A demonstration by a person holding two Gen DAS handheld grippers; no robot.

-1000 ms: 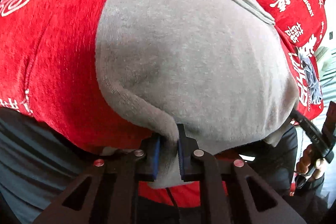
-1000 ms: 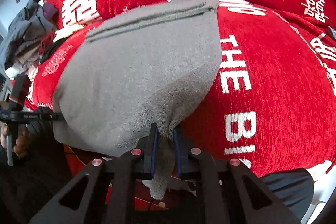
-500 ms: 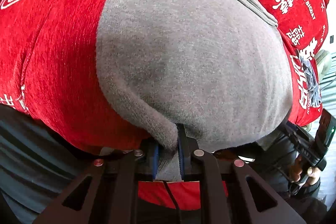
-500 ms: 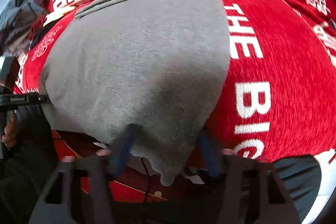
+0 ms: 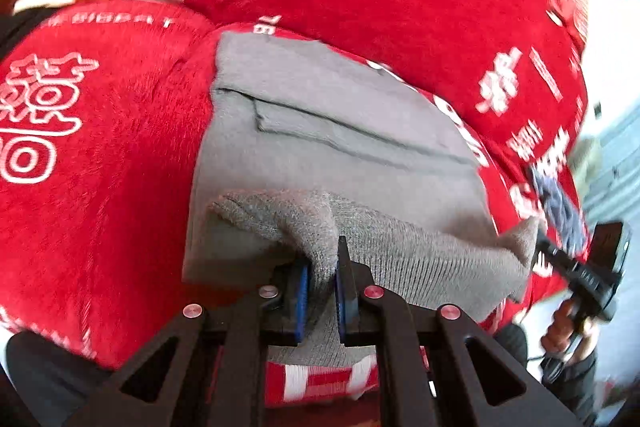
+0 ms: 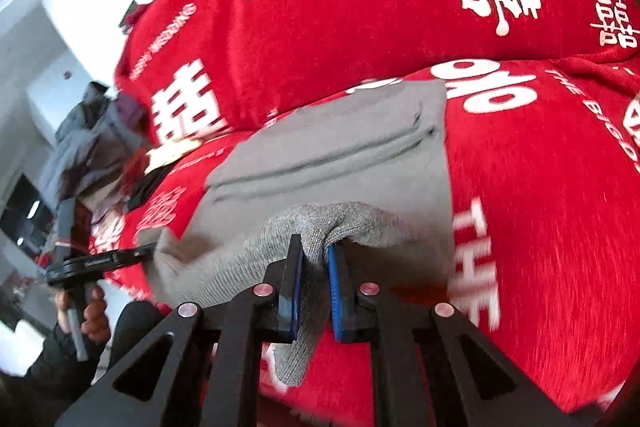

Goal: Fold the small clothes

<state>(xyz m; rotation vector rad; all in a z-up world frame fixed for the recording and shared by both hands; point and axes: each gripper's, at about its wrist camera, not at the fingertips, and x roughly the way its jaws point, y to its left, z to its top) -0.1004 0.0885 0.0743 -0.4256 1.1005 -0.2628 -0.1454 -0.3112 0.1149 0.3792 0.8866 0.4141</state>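
Left claw (image 5: 322, 287): pads pinching near left corner of grey garment (image 5: 320, 115), jaws just closing further on cloth.
Right claw (image 6: 313, 285): same, near right corner.
Lifted hem runs claw to claw, crosswise.
Remaining garment lies flat ahead of both claws, on red cover (image 6: 560, 187).

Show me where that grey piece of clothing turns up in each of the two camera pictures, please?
Left wrist view: the grey garment fills the centre, lying on the red printed cover; its near edge is pinched in the left gripper.
Right wrist view: centre-left, its near edge pinched in the right gripper.
Shared landmark: the stitched pocket seam, and.
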